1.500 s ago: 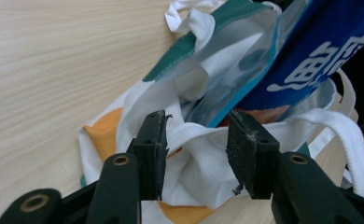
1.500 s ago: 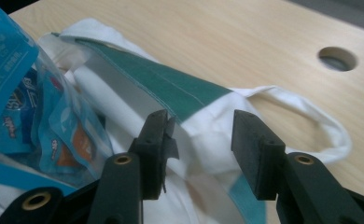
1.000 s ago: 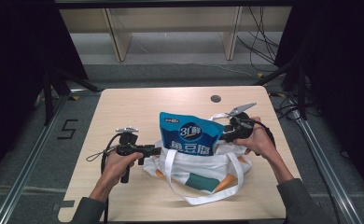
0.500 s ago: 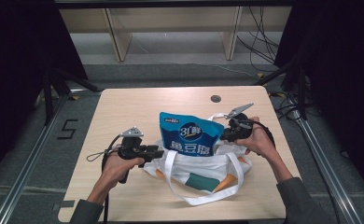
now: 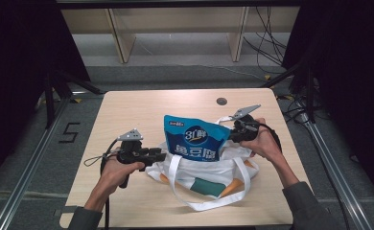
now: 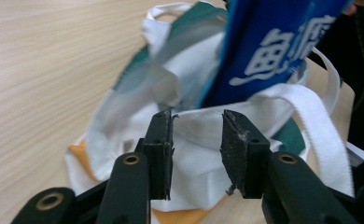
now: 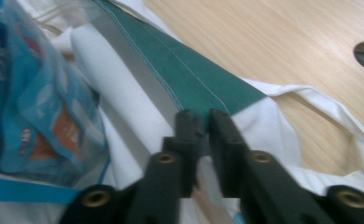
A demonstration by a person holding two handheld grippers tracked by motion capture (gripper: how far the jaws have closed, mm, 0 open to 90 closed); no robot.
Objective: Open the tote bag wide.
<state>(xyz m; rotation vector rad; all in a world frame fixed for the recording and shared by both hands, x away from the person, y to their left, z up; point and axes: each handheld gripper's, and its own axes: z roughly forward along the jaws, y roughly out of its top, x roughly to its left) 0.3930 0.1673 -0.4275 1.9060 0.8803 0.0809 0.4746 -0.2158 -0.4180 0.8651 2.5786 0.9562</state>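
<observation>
- The right hand-held gripper is pinching the bag rim; the jaws have just been closing
- The left hand-held gripper is spread at the rim, closing too
- Grip both sides well, then pull apart so the pack is sliding in

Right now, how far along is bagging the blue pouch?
Done: the pouch stands partly inside the tote, its top above the rim. In hand: the right gripper pinches the tote's edge; the left gripper, jaws closing, straddles the near rim. Left: seating the pouch fully.

Left hand-held gripper level, jaws closing, still apart; right hand-held gripper pinched nearly together, both forearms angled inward.
</observation>
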